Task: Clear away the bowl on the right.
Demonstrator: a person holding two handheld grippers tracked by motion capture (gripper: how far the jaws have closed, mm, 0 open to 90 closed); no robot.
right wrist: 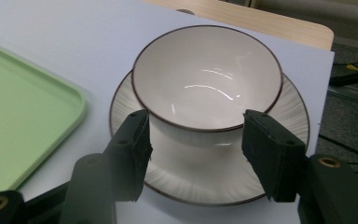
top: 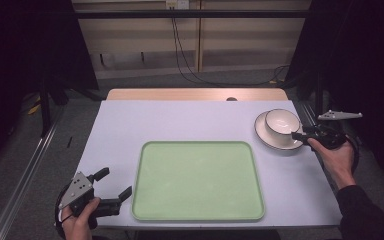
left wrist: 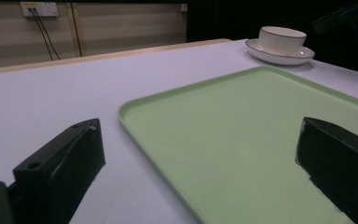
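White glazed bowl [right wrist: 207, 84] with a thin dark rim, sitting upright in the middle of a matching ribbed saucer [right wrist: 275, 116], both at the far right corner of the pale lilac tabletop [top: 180, 120]. In the high view, bowl [top: 281, 121] and saucer [top: 265, 135] well apart from the green tray [top: 197, 181], close to the right edge of the tabletop.

Right tool [right wrist: 196, 140] low over the near part of the saucer, jaws apart, one black pad on each side of the bowl's near wall. Left pad just beside the bowl's side, right pad just beside the other; touching or not, cannot tell from the right gripper view. Bowl partly between the jaws, not visibly clamped. In the high view, right tool [top: 300, 135] held level in the right hand [top: 336, 157], pointing in from the right towards the bowl, grey three-cornered plate on top, cable trailing behind.

Left tool [top: 111, 185] at the near left corner of the tabletop, held in the left hand [top: 80, 220], jaws wide apart with nothing between them, pointing towards the tray's left edge. In the left gripper view, left tool [left wrist: 200, 154] with one jaw over bare tabletop [left wrist: 51, 88] and the other over the tray [left wrist: 242, 126]; bowl [left wrist: 282, 39] and saucer [left wrist: 279, 56] far off at the upper right.

Tray bare, lying flat in the middle of the near half of the tabletop, long side towards the person
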